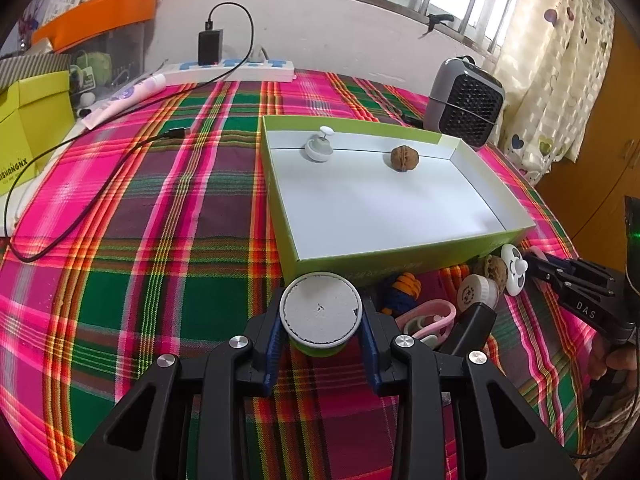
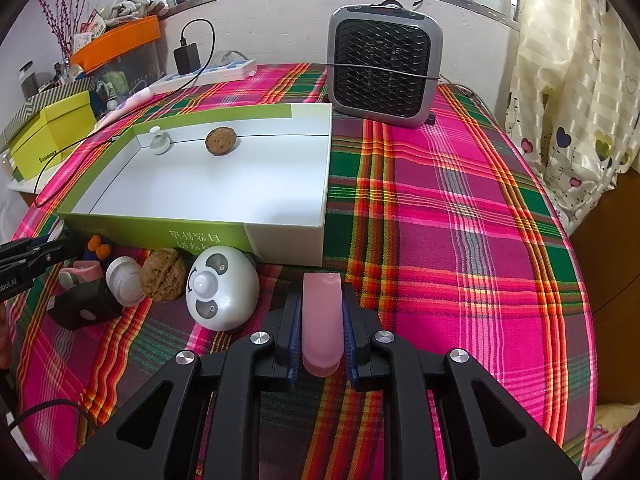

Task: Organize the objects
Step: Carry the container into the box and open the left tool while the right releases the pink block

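My left gripper (image 1: 321, 312) is shut on a round green tub with a grey-white lid (image 1: 320, 306), just in front of the near wall of the green box (image 1: 276, 200). My right gripper (image 2: 321, 300) is shut on a pale pink oblong piece (image 2: 322, 320), right of the loose pile. In the box's white floor lie a walnut (image 2: 221, 141) and a small white knobbed top (image 2: 159, 142). The pile holds a panda ball (image 2: 222, 288), a second walnut (image 2: 164, 276), a white jar (image 2: 126, 280), a black block (image 2: 86, 308), a pink clip (image 1: 430, 320) and a blue-orange knit toy (image 1: 404, 288).
A grey fan heater (image 2: 384, 68) stands behind the box on the plaid cloth. A power strip (image 1: 232, 70) with a charger lies at the back, and its black cable (image 1: 100, 184) loops across the left. Yellow-green boxes (image 1: 28, 128) sit at the far left.
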`<state>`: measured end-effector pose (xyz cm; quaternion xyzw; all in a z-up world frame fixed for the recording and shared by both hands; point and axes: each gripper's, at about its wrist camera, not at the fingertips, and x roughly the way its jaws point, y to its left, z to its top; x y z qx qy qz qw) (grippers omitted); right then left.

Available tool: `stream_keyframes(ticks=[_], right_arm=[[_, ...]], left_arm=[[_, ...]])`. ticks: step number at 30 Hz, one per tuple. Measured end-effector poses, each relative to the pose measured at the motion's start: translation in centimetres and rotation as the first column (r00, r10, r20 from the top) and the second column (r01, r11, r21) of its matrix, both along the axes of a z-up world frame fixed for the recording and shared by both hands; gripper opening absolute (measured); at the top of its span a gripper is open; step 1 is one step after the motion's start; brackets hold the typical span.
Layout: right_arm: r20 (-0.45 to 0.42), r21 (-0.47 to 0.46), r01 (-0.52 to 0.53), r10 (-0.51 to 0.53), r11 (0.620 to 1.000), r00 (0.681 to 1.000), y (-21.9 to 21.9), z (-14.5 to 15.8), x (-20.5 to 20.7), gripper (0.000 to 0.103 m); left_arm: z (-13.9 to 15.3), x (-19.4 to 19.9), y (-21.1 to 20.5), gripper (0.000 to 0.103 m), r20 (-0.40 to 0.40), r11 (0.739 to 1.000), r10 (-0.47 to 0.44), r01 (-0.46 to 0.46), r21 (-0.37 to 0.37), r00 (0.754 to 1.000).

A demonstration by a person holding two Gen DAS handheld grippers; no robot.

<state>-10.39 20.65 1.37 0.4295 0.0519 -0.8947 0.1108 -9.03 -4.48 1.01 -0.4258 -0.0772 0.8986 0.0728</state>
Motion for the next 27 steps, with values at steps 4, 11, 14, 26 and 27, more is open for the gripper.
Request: stream_keyframes(ticks=[4, 11, 14, 26, 27], right_arm=[[0.0, 0.0, 0.0, 0.0, 1.0, 1.0, 0.0, 0.0, 0.0, 0.018], [0.003, -0.012, 0.003, -0.003, 1.0, 1.0, 0.1, 0.0, 0.0, 0.018], [-0.003, -0.013, 0.009, -0.009, 1.0, 1.0, 0.2, 0.2, 0.1, 0.018], [-0.06, -0.037, -0.016, 0.014, 0.999, 0.998, -0.5, 3.1, 0.3, 0.018], [-0.063, -0.045, -0.02, 0.017, 0.999, 0.998, -0.6, 3.3, 0.2, 0.018]], left_arm=[[0.0, 0.0, 0.0, 0.031, 0.0, 1.0, -0.001, 0.001, -0.001, 1.0], [0.3, 0.2, 0.1, 0.031, -0.011, 1.0, -0.009, 0.008, -0.02, 1.0], [0.9, 0.4, 0.1, 0.031, -0.023, 1.0, -0.013, 0.013, -0.025, 1.0], [3.9, 0.2, 0.7, 0.031, -0.072, 0.998, -0.059, 0.057, -0.025, 0.996], [4.2, 0.1, 0.8, 0.031, -0.078, 0.998, -0.065, 0.064, -0.024, 0.995]])
